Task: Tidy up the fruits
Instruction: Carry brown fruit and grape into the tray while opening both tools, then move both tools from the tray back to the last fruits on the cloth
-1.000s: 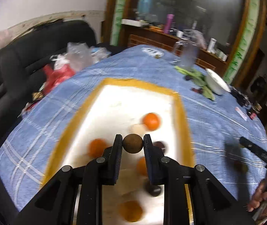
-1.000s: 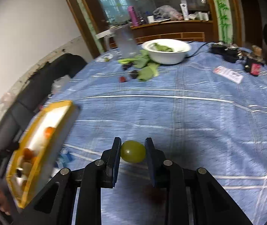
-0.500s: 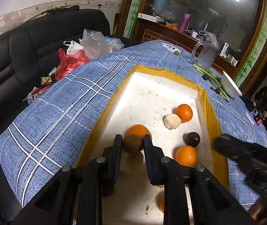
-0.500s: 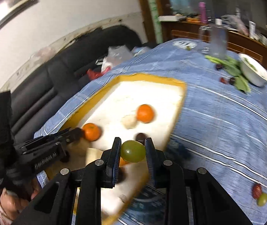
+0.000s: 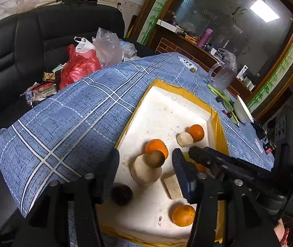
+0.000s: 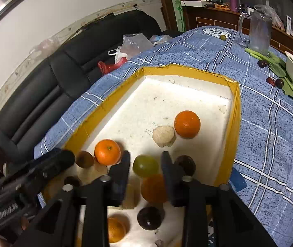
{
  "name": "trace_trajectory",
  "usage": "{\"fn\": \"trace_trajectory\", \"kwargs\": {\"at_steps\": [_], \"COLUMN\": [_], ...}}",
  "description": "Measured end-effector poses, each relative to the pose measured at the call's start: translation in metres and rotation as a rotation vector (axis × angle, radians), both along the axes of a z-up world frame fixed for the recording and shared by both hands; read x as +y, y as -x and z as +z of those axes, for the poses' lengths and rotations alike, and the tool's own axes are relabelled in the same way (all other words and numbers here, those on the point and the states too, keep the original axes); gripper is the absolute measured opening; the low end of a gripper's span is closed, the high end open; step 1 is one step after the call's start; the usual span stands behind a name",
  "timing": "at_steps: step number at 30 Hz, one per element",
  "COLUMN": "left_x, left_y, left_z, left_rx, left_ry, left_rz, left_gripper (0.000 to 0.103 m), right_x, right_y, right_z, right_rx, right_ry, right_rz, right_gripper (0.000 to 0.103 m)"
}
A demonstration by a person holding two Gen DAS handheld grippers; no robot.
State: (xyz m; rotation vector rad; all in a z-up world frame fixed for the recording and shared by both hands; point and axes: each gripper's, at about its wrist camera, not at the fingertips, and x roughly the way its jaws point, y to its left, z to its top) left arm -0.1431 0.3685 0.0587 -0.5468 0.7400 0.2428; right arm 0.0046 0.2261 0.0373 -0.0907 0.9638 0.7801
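We see a dim room lit mainly by a ceiling panel (image 5: 265,11) far ahead, upper right of the left gripper (image 5: 145,169). The white tray (image 6: 187,94) floor glares beyond the right gripper (image 6: 145,165), whose fingers look motion-blurred. Fisheye bending curves the edges; corners fall black.

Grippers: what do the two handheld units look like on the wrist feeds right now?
Both are matte black plastic. The left gripper and right gripper each have two flat, dark ribbed pads on angular linkage arms with silver pivot bolts. The right unit's body shows a lit green indicator; the left's carries faint white lettering. No cables or sleeves are visible.
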Motion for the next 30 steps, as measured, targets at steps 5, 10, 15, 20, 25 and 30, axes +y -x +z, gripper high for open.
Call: {"fn": "trace_trajectory", "kwargs": {"at_steps": [5, 10, 15, 20, 25, 30], "left_x": [-0.001, -0.002, -0.022, -0.057, -0.092, -0.114], "left_y": [0.008, 0.015, 0.018, 0.017, 0.018, 0.019], "left_z": [0.006, 0.014, 0.024, 0.034, 0.042, 0.045], "left_rx": [-0.017, -0.033, -0.038, -0.028, -0.022, -0.019], "left_ry": [0.006, 0.014, -0.041, -0.16, -0.257, -0.304], "left_rz": [0.003, 0.006, -0.02, -0.069, -0.122, -0.163], "left_gripper": [0.061, 0.065, 0.067, 0.067, 0.072, 0.072], "right_x": [-0.004, -0.031, -0.067, -0.102, -0.132, -0.169], "right_y": [0.002, 0.006, 0.014, 0.023, 0.031, 0.035], "right_z": [0.013, 0.033, 0.041, 0.04, 0.04, 0.041], "right_rx": [-0.027, -0.053, -0.064, -0.07, -0.09, -0.11], "right_ry": [-0.022, -0.068, -0.091, -0.088, -0.075, -0.074], "right_rz": [-0.023, -0.075, -0.144, -0.203, -0.248, -0.307], "right_gripper": [0.051, 0.055, 0.059, 0.059, 0.059, 0.059]}}
